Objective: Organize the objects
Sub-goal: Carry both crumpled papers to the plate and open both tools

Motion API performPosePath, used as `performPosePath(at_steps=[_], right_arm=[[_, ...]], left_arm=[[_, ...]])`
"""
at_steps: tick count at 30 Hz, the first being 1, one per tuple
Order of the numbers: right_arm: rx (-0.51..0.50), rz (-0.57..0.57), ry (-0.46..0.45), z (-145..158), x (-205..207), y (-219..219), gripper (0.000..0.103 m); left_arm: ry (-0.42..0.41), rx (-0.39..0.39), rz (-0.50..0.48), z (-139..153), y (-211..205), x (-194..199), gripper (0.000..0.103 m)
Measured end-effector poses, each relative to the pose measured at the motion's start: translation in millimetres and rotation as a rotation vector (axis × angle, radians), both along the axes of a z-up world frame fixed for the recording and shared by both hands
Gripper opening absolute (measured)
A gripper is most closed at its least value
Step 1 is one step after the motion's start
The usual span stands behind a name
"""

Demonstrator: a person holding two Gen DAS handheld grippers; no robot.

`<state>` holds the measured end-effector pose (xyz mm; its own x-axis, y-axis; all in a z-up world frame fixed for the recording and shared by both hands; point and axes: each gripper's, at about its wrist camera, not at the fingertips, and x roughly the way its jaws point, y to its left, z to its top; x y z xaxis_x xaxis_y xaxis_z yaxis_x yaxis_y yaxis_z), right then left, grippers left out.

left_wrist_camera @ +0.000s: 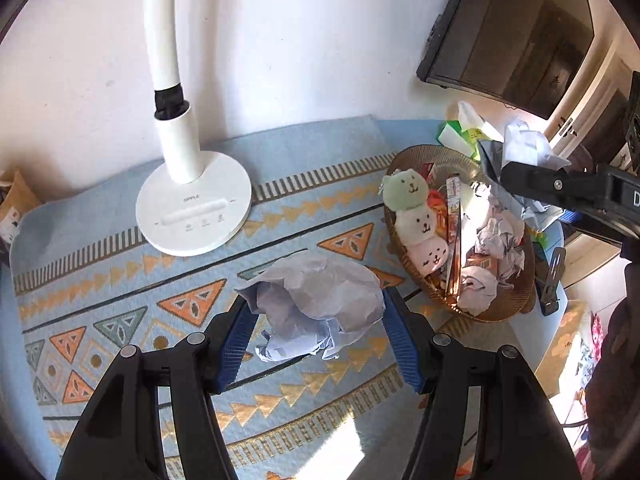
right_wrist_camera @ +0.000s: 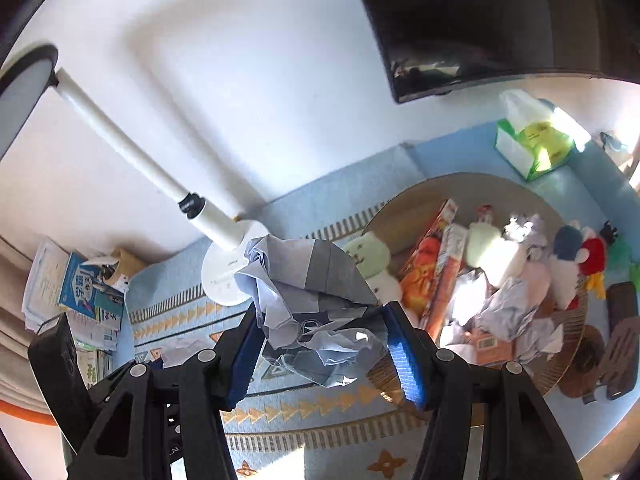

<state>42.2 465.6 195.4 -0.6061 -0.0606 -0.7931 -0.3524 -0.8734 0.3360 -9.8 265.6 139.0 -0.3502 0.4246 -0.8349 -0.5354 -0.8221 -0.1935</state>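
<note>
My left tool (left_wrist_camera: 320,316) is clamped on a crumpled paper ball (left_wrist_camera: 316,296), blue pads pressing it from both sides, just above the patterned blue mat (left_wrist_camera: 120,300) on the bench. The ball is pale lilac-white, loosely wadded, with a creased tail hanging toward 6 o'clock. My right tool (right_wrist_camera: 320,344) grips a second paper wad (right_wrist_camera: 308,292), this one grey and light blue, bulging up past the pads toward 12 o'clock. In the left view that right tool shows at 3 o'clock, holding its wad over the far rim of the woven basket (left_wrist_camera: 516,304). The basket sits at about 2 o'clock from my left tool and already carries several crumpled papers (left_wrist_camera: 500,240), a stack of three plush faces (left_wrist_camera: 416,220) in green, white and pink, and orange snack packets (left_wrist_camera: 452,216). At 11 o'clock the white lamp base (left_wrist_camera: 196,216) stands on the mat. Beyond the basket, at 1 o'clock, there is a green tissue box (right_wrist_camera: 532,148).
</note>
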Motion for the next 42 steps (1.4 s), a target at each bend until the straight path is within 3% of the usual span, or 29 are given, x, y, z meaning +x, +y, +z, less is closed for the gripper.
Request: performPosePath(at_steps=[8, 14, 21, 23, 24, 25, 34, 42], right_arm=[[0.075, -0.196, 0.048, 42.5, 30.2, 109.1, 0.059], [0.049, -0.225, 0.032, 38.7, 31.7, 149.6, 0.059], [0.062, -0.123, 0.011, 29.9, 18.5, 140.3, 0.061], [0.064, -0.074, -0.002, 26.3, 12.6, 136.5, 0.071], [0.066, -0.059, -0.009, 23.5, 10.9, 135.4, 0.071], [0.063, -0.049, -0.018, 20.2, 10.3, 135.1, 0.071], [-0.05, -0.079, -0.074, -3.9, 25.0, 149.9, 0.071], [-0.062, -0.039, -0.077, -7.2, 20.0, 136.3, 0.071]], left_arm=[[0.054, 0.025, -0.062, 23.0, 67.5, -1.3, 0.06], [0.07, 0.028, -0.123, 28.4, 118.0, 2.0, 0.06], [0.062, 0.035, -0.162, 26.3, 153.6, 9.3, 0.062], [0.074, 0.057, -0.161, 26.9, 157.2, 11.6, 0.073], [0.07, 0.063, -0.157, 26.3, 158.7, 12.0, 0.083], [0.056, 0.067, -0.154, 24.9, 159.1, 11.6, 0.087], [-0.008, 0.025, -0.13, 8.5, 146.0, 16.1, 0.087], [-0.034, -0.005, -0.039, -0.8, 117.8, 11.3, 0.087]])
